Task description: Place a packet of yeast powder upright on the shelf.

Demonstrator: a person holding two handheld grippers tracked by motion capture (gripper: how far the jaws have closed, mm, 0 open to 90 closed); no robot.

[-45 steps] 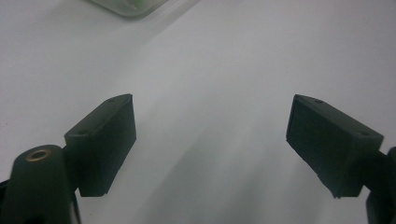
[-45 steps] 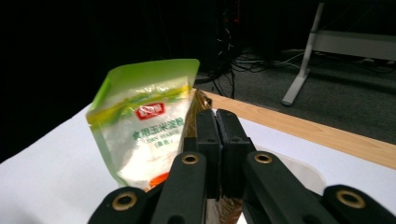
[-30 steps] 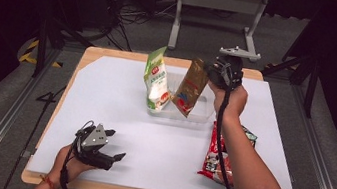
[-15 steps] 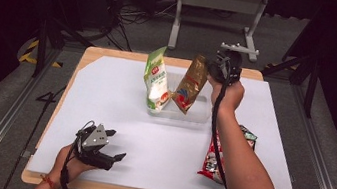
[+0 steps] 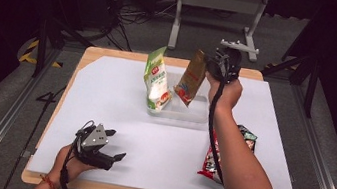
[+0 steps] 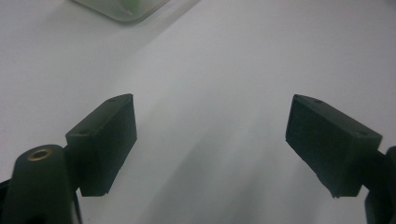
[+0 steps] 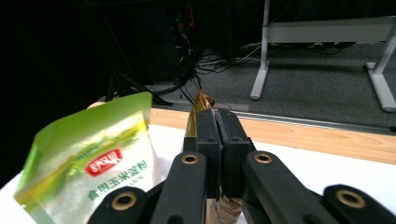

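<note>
Jaws of the right gripper (image 7: 218, 140) are pressed together on the top edge of the brown pouch (image 5: 192, 77), which hangs tilted, its lower end in the clear tray (image 5: 192, 116) beside the green pouch (image 5: 157, 78) leaning there. To seat it well, I would lower it straight until its bottom rests on the tray floor, keep it off the green pouch, and let go only when it leans steadily. The left gripper (image 5: 108, 154) rests on the table (image 5: 107, 85) near the front edge, jaws spread and empty. A red packet (image 5: 221, 153) lies under the right forearm.
</note>
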